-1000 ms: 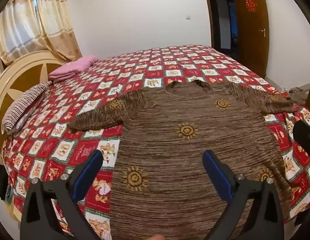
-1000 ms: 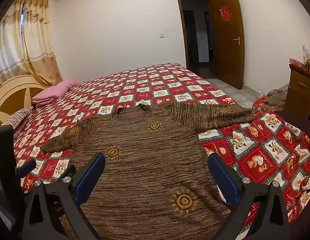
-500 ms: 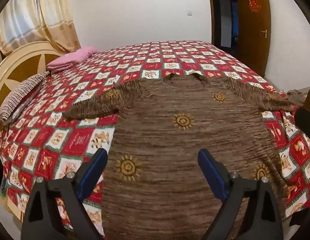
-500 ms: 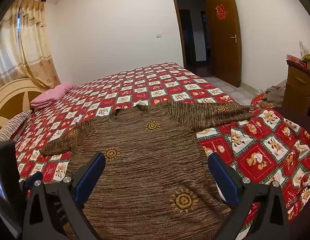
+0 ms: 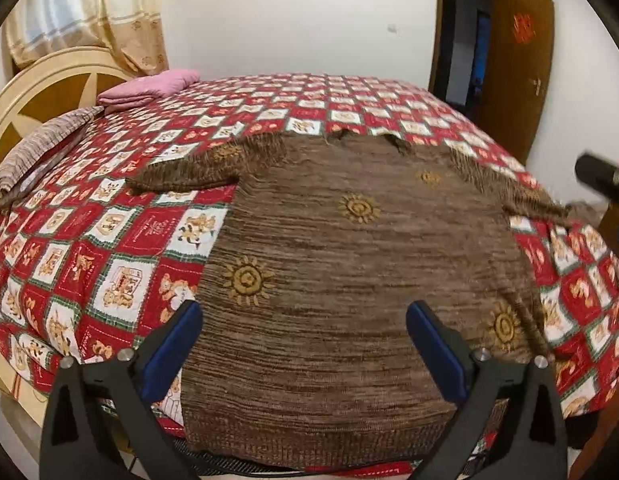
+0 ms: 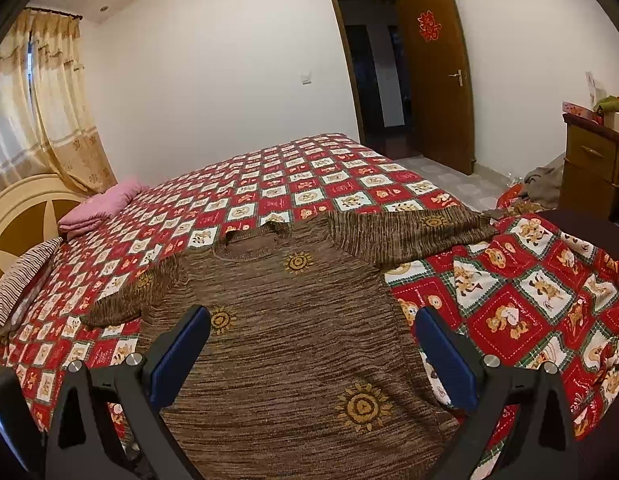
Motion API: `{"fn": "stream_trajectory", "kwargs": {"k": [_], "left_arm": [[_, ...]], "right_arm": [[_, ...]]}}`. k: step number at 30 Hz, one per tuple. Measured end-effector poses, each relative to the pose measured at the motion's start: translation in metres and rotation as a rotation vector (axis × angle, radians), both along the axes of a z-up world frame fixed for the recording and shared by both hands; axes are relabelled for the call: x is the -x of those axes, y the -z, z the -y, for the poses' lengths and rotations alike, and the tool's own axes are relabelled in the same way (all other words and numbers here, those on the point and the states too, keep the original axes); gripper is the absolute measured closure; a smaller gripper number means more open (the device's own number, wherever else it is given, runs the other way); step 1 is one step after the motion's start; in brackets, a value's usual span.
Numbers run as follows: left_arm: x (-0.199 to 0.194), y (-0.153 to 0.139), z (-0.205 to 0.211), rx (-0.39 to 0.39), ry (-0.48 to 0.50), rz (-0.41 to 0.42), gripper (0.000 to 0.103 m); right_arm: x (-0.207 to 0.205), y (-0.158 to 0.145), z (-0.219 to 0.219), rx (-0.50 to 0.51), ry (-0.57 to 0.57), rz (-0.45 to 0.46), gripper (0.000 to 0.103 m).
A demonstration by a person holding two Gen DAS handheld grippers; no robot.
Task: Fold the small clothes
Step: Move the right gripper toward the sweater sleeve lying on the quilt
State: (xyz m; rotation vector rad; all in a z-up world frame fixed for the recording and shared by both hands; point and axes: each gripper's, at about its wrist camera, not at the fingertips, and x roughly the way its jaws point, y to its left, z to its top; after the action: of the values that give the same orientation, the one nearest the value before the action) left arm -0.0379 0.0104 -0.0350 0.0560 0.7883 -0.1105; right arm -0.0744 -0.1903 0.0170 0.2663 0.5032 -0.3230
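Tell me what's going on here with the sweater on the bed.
A person holds a two-finger gripper in each hand over a brown sweater spread flat, sleeves out, on a bed with a red patchwork quilt. The left gripper is open, its jaws having just been opening, with nothing pinched between the fingers; it hangs over the sweater's lower part. The right gripper is open too and holds nothing. No fold has been made yet.

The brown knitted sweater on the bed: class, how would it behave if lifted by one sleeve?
The brown knitted sweater lies flat and follows the bedspread, so it would probably droop limply. Its loose knit looks stretchy, so the sleeve may lengthen before the body follows.
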Motion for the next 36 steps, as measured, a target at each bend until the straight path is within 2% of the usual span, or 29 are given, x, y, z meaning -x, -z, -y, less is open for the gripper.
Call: {"fn": "stream_trajectory", "kwargs": {"k": [3, 9, 12, 15, 19, 21, 24, 28, 29, 32, 36], "left_arm": [[0.001, 0.004, 0.011, -0.048, 0.037, -0.015, 0.0], [-0.007, 0.0, 0.005, -0.014, 0.031, -0.003, 0.0], [-0.022, 0.001, 0.012, -0.053, 0.041, 0.0, 0.0], [-0.032, -0.005, 0.016, -0.088, 0.046, 0.082, 0.0], [-0.051, -0.012, 0.016, -0.149, 0.015, 0.255, 0.0], [-0.065, -0.009, 0.016, -0.178, 0.003, 0.3, 0.0], [-0.094, 0.0, 0.018, -0.198, 0.04, 0.275, 0.0], [-0.124, 0.006, 0.016, -0.179, 0.028, 0.231, 0.0], [-0.128, 0.006, 0.017, -0.173, 0.02, 0.22, 0.0], [-0.143, 0.009, 0.02, -0.14, -0.003, 0.174, 0.0], [-0.156, 0.011, 0.042, -0.174, -0.004, 0.15, 0.0]], "right_arm": [[0.001, -0.001, 0.001, -0.001, -0.001, 0.006, 0.001], [0.0, 0.001, 0.009, -0.005, 0.019, 0.011, 0.001], [-0.004, 0.006, 0.015, -0.003, 0.037, -0.009, 0.001], [-0.01, 0.011, 0.029, -0.013, 0.051, -0.029, 0.001], [-0.01, 0.023, 0.083, -0.137, 0.142, -0.041, 0.001], [-0.01, 0.031, 0.118, -0.208, 0.203, -0.044, 0.001], [-0.011, 0.04, 0.165, -0.306, 0.267, -0.046, 0.001], [-0.02, 0.043, 0.218, -0.378, 0.341, -0.063, 0.004], [-0.025, 0.042, 0.229, -0.379, 0.35, -0.076, 0.005], [-0.041, 0.044, 0.257, -0.396, 0.353, -0.103, 0.022], [-0.06, 0.052, 0.268, -0.457, 0.345, -0.119, 0.024]]}}
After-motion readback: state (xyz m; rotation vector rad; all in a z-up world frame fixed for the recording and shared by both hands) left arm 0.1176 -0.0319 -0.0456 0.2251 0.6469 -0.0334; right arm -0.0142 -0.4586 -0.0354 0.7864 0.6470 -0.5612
